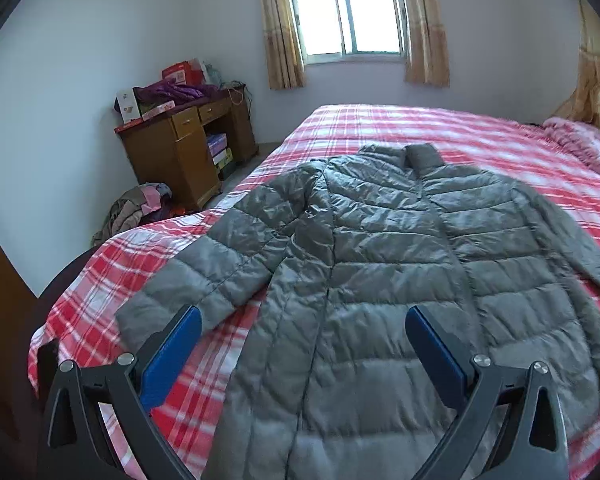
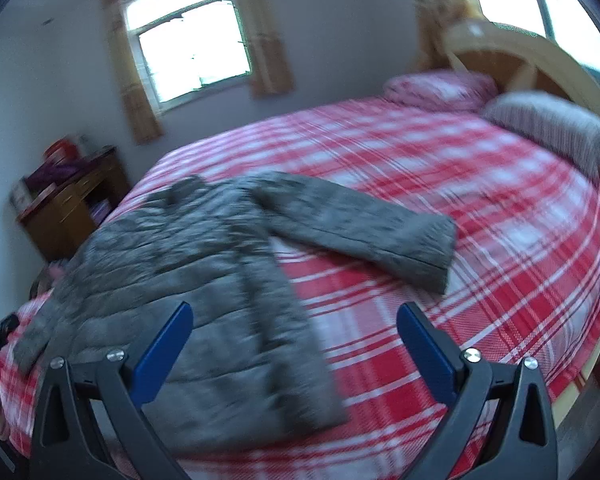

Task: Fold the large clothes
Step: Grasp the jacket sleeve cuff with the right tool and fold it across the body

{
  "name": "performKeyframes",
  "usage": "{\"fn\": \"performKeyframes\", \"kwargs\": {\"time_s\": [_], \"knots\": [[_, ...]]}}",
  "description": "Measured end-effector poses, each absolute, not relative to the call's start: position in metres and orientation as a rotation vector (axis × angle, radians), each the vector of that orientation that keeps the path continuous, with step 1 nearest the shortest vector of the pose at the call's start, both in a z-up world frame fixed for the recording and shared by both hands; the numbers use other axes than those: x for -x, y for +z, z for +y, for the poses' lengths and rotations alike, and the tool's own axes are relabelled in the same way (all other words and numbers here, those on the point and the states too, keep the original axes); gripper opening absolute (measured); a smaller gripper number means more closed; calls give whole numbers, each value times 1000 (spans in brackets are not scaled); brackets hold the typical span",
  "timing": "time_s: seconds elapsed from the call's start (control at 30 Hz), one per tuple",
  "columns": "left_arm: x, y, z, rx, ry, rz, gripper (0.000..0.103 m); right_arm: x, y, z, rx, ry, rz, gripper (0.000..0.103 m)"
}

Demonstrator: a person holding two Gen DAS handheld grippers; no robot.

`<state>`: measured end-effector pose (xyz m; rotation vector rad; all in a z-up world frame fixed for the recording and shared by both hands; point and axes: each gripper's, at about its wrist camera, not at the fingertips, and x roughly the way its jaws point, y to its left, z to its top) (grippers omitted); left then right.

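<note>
Grey quilted puffer jacket [image 1: 380,248] lies flat on red-white plaid bed cover [image 2: 480,208], collar-hem axis 12-6 from L gripper [image 1: 303,344], which is nearer over hem; R gripper [image 2: 294,342] sees sleeve at 1; both spread wide, holding nothing.

Open plaid bed [image 2: 480,216] lies beyond the spread jacket [image 1: 380,248]; pillows [image 2: 548,128], blurred, apparently crowd the headboard [image 2: 532,60] end.

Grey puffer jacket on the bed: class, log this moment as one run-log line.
jacket: flat on plaid bed, sleeves out, unfolded | left gripper: open, empty | right gripper: open, empty
</note>
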<state>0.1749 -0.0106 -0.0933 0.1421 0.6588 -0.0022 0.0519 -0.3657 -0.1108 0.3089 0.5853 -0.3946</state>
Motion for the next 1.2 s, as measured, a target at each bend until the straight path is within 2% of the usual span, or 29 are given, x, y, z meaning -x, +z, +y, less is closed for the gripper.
{"fn": "performKeyframes", "kwargs": {"time_s": [0.2,0.43,0.5,0.53,0.57,0.6,0.67,0.73,1.03,1.2], "knots": [[-236,-127,-24,-170,28,713,102,-70,-136,-451,-424,-541,620,101],[-290,-169,-26,-228,109,775,102,-100,-165,-525,-523,-628,680,85],[-299,-183,-24,-242,126,796,102,-110,-173,-534,-518,-626,704,75],[-302,-190,-22,-248,136,805,102,-114,-177,-537,-511,-625,720,62],[-305,-196,-19,-252,140,814,102,-118,-181,-540,-508,-623,732,53],[-306,-202,-16,-252,139,821,102,-120,-185,-544,-506,-620,738,50],[-306,-208,-13,-253,129,821,102,-118,-186,-544,-458,-625,725,26],[-305,-209,-9,-269,122,803,102,-113,-185,-547,-454,-608,716,19],[-313,-202,20,-230,69,823,102,-99,-179,-561,-377,-681,710,17],[-303,-168,17,-209,42,773,102,-120,-144,-546,-305,-678,660,16]]}}
